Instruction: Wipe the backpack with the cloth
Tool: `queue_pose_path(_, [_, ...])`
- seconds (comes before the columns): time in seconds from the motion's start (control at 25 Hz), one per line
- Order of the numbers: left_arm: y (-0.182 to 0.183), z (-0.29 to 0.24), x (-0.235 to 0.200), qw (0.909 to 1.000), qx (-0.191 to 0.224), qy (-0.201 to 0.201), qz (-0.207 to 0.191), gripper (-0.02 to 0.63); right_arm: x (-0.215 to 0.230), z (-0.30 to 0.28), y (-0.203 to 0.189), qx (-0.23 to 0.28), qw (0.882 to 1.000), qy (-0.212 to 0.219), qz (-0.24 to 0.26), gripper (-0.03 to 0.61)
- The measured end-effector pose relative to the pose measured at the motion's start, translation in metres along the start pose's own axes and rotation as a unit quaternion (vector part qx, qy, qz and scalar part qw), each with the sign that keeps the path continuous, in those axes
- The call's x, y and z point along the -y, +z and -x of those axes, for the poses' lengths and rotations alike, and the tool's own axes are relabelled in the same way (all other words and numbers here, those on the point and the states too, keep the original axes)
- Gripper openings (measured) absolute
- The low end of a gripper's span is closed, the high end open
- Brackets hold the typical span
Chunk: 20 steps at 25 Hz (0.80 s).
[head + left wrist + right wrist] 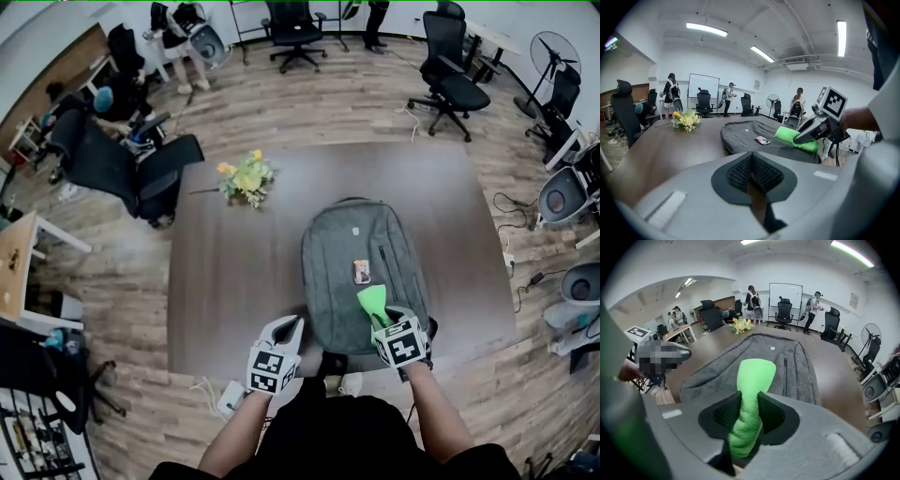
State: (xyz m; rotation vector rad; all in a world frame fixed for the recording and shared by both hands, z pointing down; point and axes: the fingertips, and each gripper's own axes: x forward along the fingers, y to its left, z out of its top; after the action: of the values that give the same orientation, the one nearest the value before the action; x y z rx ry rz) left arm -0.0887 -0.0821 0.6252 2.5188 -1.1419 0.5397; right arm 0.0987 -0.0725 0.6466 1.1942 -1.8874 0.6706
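My right gripper (pixel 382 320) is pinching the green cloth (pixel 372 300) at its bunched middle. The free end sticks out ahead, over the near right part of the grey backpack (pixel 347 248). The backpack lies flat on the dark counter (pixel 225 281), front up, with a small card (pixel 361 272) lying on it. My left gripper (pixel 289 328) is pressed together and empty, just left of the backpack's near edge. The cloth looks light, soft and floppy, so I'd press it flat to wipe. The backpack fabric looks soft and will likely wrinkle or slide. I'd pin its near left edge with the left gripper.
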Motion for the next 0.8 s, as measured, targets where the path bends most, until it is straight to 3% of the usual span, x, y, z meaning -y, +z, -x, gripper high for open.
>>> queue_pose_path(0.36, [-0.002, 0.003, 0.007, 0.9999, -0.001, 0.008, 0.006, 0.02, 0.049, 0.017, -0.012, 0.004, 0.997, -0.073, 0.026, 0.112])
queue_pose_path(0.8, [0.014, -0.006, 0.013, 0.9995, 0.016, 0.002, 0.028, 0.02, 0.098, 0.035, -0.031, -0.015, 0.981, -0.177, 0.079, 0.112])
